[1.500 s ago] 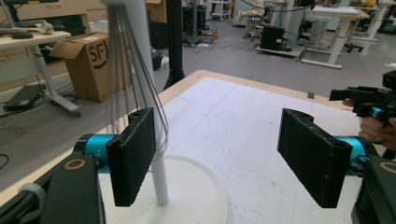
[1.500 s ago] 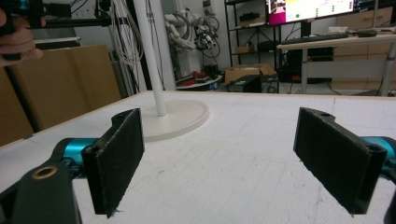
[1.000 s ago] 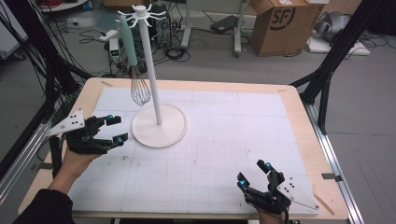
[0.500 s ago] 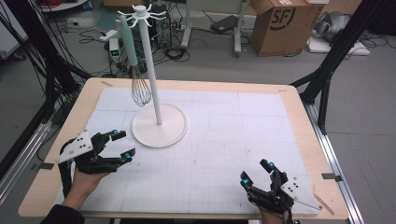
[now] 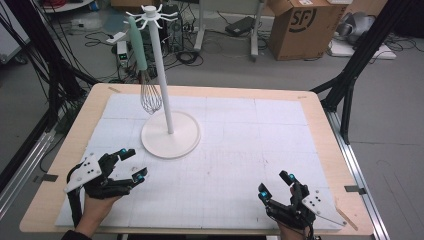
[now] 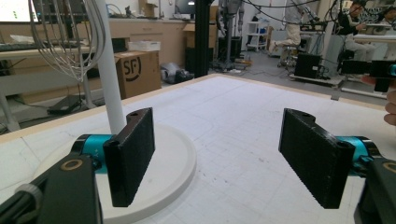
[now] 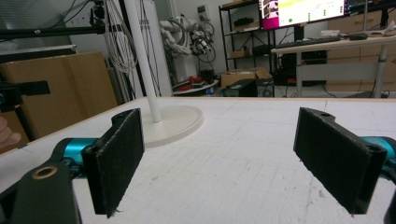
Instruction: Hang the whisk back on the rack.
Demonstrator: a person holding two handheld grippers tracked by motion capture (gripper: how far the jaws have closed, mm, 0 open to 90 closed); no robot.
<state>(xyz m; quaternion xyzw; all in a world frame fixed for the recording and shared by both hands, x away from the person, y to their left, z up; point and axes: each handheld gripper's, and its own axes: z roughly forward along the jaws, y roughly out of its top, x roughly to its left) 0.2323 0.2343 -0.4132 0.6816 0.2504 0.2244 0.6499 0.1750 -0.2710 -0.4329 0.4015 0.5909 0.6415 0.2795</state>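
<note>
A white stand (image 5: 165, 90) with a round base (image 5: 172, 137) rises left of the table's middle; hooks ring its top. A whisk (image 5: 149, 95) with a pale green handle (image 5: 137, 45) hangs from one hook on the stand's left side. My left gripper (image 5: 134, 163) rests open near the table's front left, just short of the base, nothing between its jaws. The base (image 6: 173, 158) and whisk wires (image 6: 70, 42) lie ahead in the left gripper view. My right gripper (image 5: 276, 185) sits open at the front right, empty, with the stand (image 7: 142, 60) far ahead of it.
A white gridded mat (image 5: 240, 145) covers the wooden table (image 5: 320, 125). Cardboard boxes (image 5: 300, 22), cables and black frame legs (image 5: 350, 75) stand on the floor beyond the far edge. A thin wooden stick (image 5: 347, 218) lies by the right gripper.
My left gripper has drawn back toward the front edge and a little right, away from the stand's base. The right gripper has barely shifted.
</note>
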